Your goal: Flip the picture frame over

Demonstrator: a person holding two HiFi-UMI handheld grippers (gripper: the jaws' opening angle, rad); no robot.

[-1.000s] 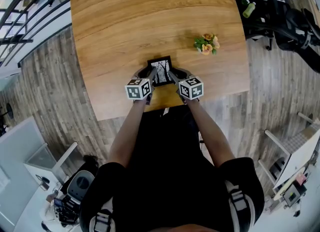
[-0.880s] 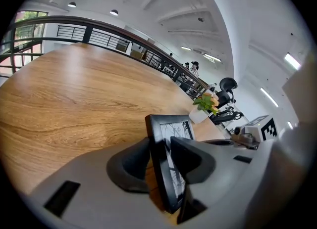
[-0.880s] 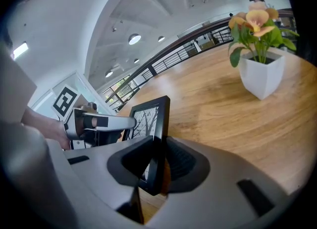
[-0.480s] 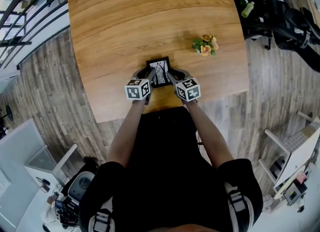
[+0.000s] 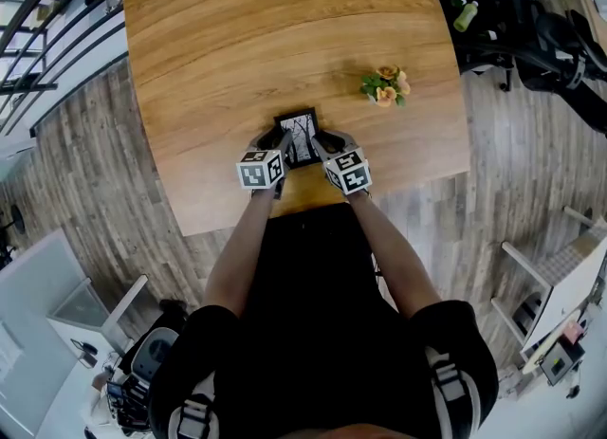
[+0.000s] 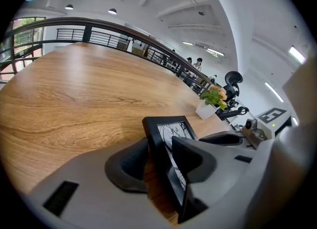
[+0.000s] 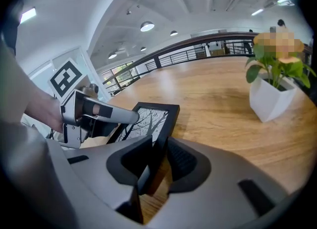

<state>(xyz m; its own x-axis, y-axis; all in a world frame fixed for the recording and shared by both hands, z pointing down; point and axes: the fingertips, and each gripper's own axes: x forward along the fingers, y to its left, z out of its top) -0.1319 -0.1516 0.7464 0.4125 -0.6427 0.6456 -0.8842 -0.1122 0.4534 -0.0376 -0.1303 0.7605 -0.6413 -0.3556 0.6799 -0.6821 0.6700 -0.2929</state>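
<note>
picture frame (image 5: 300, 137): black, with a picture of bare trees in it; it is at the near side of the table (image 5: 237, 39), about in the middle from left to right; its far edge is tipped up off the wood; the picture side faces up and toward the person

left gripper (image 6: 159, 160): it has hold of the left side of the picture frame; the frame sits slanted between its two jaws and both jaws touch it; the jaws have just been opening a bit and stand partly apart

right gripper (image 7: 157, 160): it has hold of the right side of the picture frame; one jaw is on the picture side and the other is on the back; its jaws have just been opening a little too, with the frame between them

both grippers: they are close to each other, one on each side of the frame; both point down and away from the person

flowers (image 5: 384, 86): yellow and orange, in a small white pot; they stand on the table, farther away and to the right, well apart from the frame

arms (image 5: 242, 247): bare; both reach out to the near edge of the table

floor (image 5: 85, 172): grey wood boards all round the table
</note>
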